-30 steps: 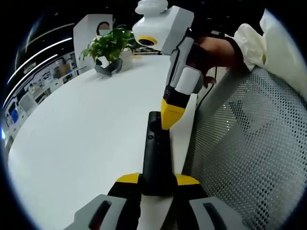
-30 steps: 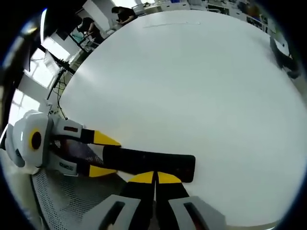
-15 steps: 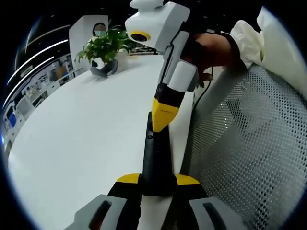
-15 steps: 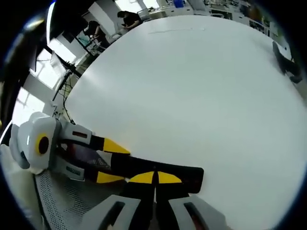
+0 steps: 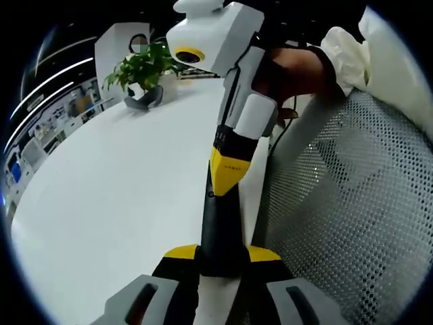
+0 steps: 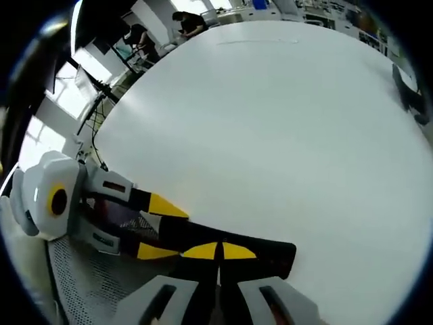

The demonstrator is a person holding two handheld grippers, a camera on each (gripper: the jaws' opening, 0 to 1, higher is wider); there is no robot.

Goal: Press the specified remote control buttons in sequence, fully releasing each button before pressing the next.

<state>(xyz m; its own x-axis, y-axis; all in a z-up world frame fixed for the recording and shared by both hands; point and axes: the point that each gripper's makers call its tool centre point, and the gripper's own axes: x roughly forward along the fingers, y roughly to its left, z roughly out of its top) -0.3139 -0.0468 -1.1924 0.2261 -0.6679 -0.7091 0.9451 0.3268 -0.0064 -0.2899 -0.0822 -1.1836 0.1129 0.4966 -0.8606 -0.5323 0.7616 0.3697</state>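
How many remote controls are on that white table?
1. A single black remote control lies near the edge of the white table, clamped at one end by the left gripper, with the right gripper pressing down on it. More may lie out of sight.

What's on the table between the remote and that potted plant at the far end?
Nothing: in the left gripper view the white table is bare between the black remote and the potted plant.
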